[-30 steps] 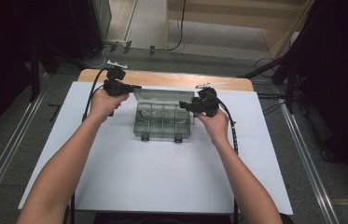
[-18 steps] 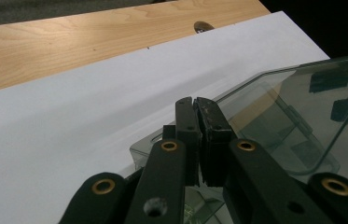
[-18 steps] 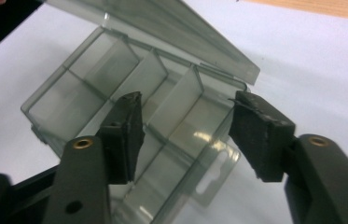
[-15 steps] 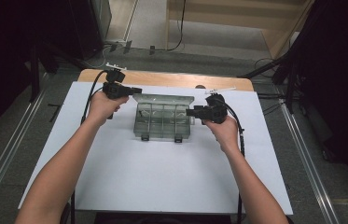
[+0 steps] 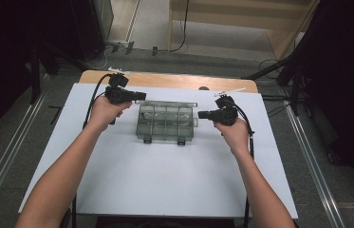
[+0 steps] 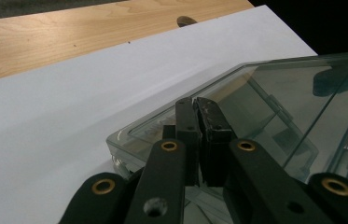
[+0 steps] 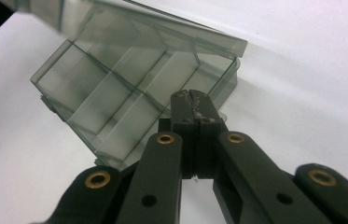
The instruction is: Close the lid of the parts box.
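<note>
A clear plastic compartment box [image 5: 165, 122] lies on the white sheet, its lid [image 7: 162, 28] raised at the back. My left gripper [image 5: 141, 96] is shut, its tips [image 6: 195, 101] at the box's [image 6: 279, 107] rear left corner. Whether they pinch the rim or lid I cannot tell. My right gripper [image 5: 200, 114] hangs just off the box's right side. Its jaws have just been closing and now meet [image 7: 191, 95] with nothing between them, pointing at the empty compartments [image 7: 115, 102].
The white sheet [image 5: 165, 180] covers most of the wooden table [image 5: 174, 81], with bare sheet on all sides of the box. A cable [image 5: 250, 142] trails from each gripper along the forearm. Dark floor and metal rails [image 5: 4, 161] flank the table.
My right hand has drawn back to the right, off the box's right rear corner, and its jaws have gone from wide open to shut. The left hand and the box stay put.
</note>
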Available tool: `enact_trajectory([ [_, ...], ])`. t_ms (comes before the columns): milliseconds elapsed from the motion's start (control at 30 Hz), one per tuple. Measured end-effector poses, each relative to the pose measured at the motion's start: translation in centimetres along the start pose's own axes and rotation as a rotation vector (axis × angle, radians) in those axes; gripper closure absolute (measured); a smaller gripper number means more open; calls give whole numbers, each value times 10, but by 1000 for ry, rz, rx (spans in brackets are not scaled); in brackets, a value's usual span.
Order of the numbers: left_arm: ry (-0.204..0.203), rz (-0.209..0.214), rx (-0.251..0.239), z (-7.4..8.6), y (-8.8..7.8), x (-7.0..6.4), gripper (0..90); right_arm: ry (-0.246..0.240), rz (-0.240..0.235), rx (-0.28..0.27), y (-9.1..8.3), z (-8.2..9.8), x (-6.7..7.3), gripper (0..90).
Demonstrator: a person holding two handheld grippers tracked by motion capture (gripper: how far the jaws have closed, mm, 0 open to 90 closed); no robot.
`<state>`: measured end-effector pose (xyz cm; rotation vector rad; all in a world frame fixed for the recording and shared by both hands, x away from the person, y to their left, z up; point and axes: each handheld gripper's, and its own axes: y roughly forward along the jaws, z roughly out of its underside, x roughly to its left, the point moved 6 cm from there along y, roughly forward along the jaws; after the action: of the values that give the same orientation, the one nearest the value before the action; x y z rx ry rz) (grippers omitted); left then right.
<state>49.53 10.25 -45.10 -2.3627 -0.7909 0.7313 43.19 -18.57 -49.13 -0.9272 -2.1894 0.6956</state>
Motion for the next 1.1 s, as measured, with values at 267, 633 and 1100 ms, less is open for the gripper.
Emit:
enact_trajectory([
  [267,5,9,-4,6,-3,-6,880,-2,33,6,6,-8,0,900],
  [633,24,12,2,17,-10,-13,880,0,29,-17,3,-20,4,900],
  [1100,42,20,1,28,-16,-19,880,-7,8,-19,-7,-21,17,900],
])
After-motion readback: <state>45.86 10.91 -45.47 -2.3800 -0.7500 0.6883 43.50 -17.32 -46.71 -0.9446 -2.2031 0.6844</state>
